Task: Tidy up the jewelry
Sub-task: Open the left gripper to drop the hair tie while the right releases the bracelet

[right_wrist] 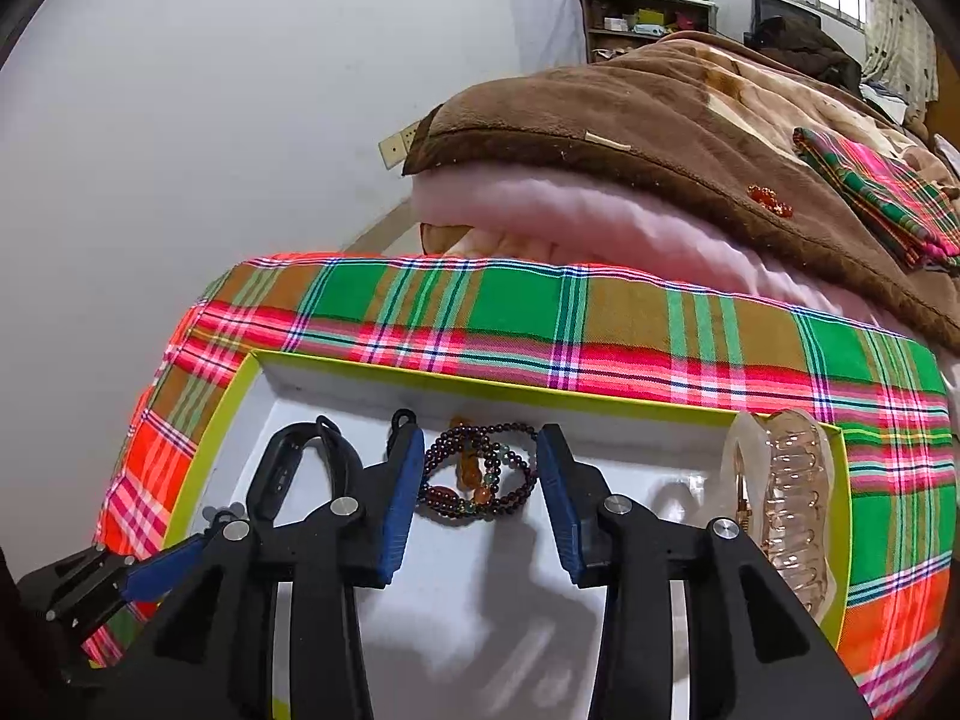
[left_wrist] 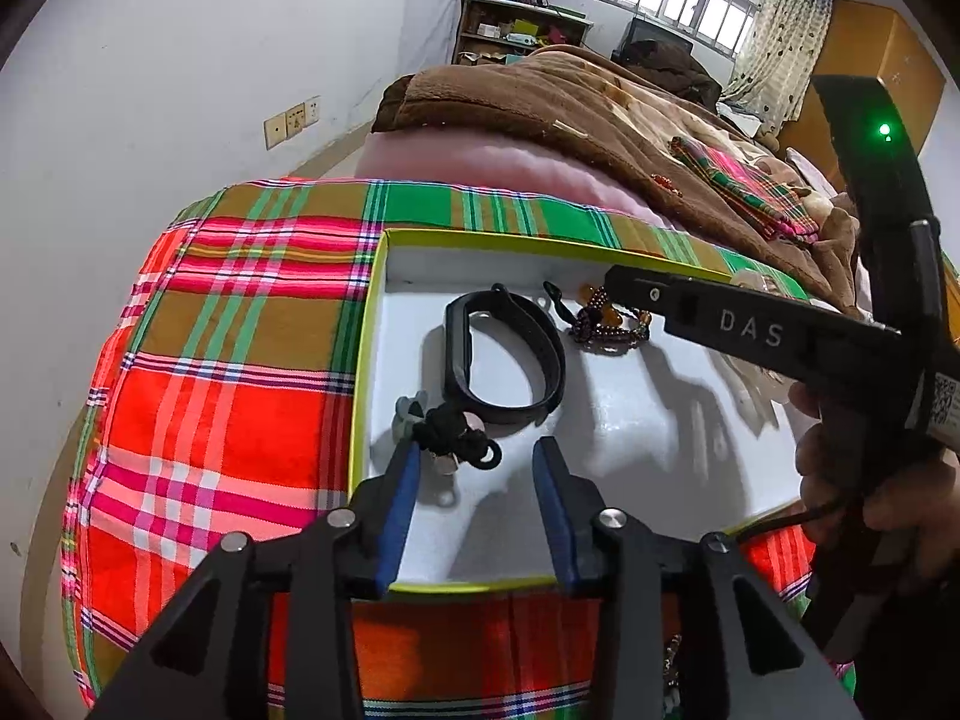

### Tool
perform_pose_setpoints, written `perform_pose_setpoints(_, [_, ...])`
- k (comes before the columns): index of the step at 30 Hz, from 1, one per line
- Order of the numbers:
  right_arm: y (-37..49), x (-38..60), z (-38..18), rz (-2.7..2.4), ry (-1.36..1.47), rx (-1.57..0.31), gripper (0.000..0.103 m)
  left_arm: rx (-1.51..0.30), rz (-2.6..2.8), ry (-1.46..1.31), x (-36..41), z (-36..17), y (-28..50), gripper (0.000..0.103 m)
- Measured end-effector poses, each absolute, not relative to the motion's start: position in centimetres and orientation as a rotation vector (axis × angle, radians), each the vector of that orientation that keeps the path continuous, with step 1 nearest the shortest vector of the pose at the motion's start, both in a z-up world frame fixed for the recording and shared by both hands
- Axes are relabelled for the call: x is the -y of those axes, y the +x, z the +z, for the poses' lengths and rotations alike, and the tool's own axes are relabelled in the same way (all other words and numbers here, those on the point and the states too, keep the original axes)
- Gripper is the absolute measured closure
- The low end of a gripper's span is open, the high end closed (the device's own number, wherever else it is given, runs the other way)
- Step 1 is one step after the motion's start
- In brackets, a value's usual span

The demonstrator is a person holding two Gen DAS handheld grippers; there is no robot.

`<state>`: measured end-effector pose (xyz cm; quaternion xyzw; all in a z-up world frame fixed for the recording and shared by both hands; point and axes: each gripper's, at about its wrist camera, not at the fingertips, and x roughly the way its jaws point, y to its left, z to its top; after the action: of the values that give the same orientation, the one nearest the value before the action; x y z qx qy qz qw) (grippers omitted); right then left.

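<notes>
Left gripper (left_wrist: pixel 474 462) open inside box (left_wrist: pixel 378 300) rim

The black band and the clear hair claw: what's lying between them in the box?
The bead bracelet lies between the black band and the hair claw, on the white floor of the box. The right wrist view shows it.

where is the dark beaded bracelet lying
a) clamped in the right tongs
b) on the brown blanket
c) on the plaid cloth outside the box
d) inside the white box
d: the beaded bracelet rests on the floor of the white box, between the open right tongs but not pinched.
</notes>
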<state>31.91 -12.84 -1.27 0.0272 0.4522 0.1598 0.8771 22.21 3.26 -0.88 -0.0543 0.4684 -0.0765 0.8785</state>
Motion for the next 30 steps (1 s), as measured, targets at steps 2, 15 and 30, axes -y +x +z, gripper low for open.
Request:
perform_pose_setpoints(2, [31.7, 13.0, -1.1, 0.334, 0.059, -0.941, 0.063, -0.978, -0.159, -0.116, -3.2, -0.8, 22.1, 0.06])
perform_pose_setpoints(15, [28.0, 14.4, 1.5, 0.336, 0.078, -0.875, 0.063, -0.933, -0.158, -0.125, -3.0, 1.1, 20.0, 0.047])
perform_pose_setpoints(30, [19.7, 17.1, 4.2, 0.35, 0.075, -0.764, 0.06, -0.874, -0.17, -0.137, -3.2, 3.4, 14.7, 0.042])
